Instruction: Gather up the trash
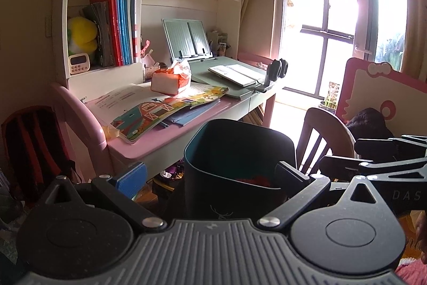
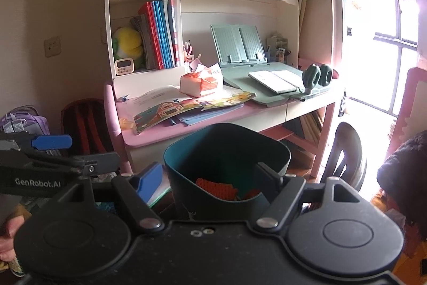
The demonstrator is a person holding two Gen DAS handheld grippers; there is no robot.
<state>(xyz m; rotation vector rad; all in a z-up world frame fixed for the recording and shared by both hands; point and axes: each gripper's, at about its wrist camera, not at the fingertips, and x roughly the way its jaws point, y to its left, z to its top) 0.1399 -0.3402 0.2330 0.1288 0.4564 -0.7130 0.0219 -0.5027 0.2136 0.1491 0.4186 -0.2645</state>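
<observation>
While both tools (image 1: 212, 175) (image 2: 213, 175) gape wide, the teal bin (image 2: 226, 151) holds orange scraps (image 2: 216, 190)

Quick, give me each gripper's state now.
Left gripper: open, straddling the trash bin, gripping nothing.
Right gripper: open, around the same bin.

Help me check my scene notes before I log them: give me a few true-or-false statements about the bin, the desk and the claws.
1. The dark teal plastic bin holds orange scraps. True.
2. The orange-and-white tissue pack lies inside the bin. False: it sits on the pink desk.
3. The picture book with a red barn lies open on the desk. True.
4. The yellow plush toy sits on the floor. False: it is in a shelf compartment above the white timer.
5. The right claw is shut tight with nothing between its fingers. False: it is spread around the bin.
</observation>
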